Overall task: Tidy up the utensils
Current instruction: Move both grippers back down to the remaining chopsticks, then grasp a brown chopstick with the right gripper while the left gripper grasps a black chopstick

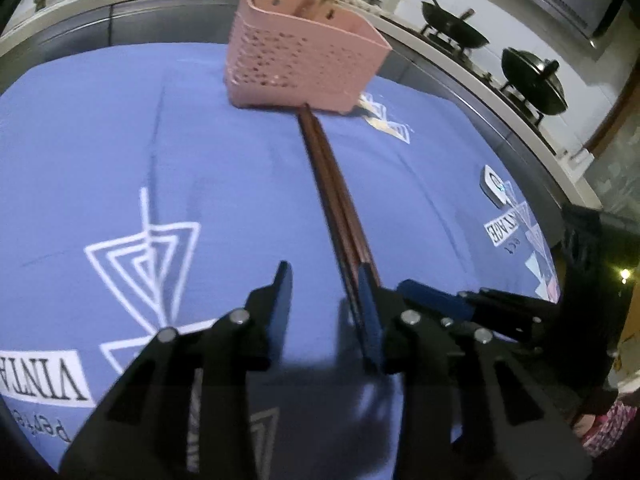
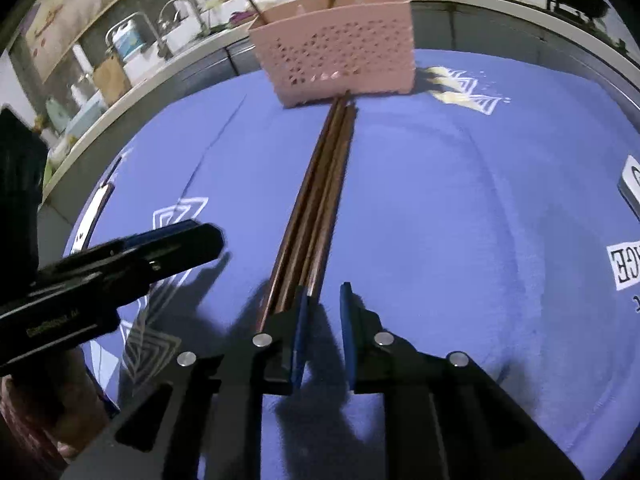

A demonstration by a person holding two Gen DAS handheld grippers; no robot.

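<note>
Bundle of brown chopsticks [image 1: 332, 196] lies flat on the blue printed cloth [image 1: 200, 160], running from lower centre of both views up to the foot of the pink perforated holder [image 1: 296, 64], far tips touching or just short of its base; can't tell which. Holder stands upright at upper centre, w/ a few sticks already leaning inside. Left gripper [image 1: 326, 292]: jaws part open, nothing clamped; bundle's near end sits against the right-hand blue pad, not between the pads. Right gripper [image 2: 323, 308]: jaws narrow but w/ a clear gap, empty; bundle's near end lies against the outer side of the left-hand pad. Each gripper shows in the other's view: right one at lower right of left-wrist view, left one at lower left of right-wrist view, so both flank the near end. Step in hand (judged): squaring up the bundle before pickup. Next move calls for centring one pair of jaws over the sticks, closing on all of them, lifting, tilting upright, dropping into the holder. Woks [image 1: 452, 28] on the stove, upper right, are background only.
</note>
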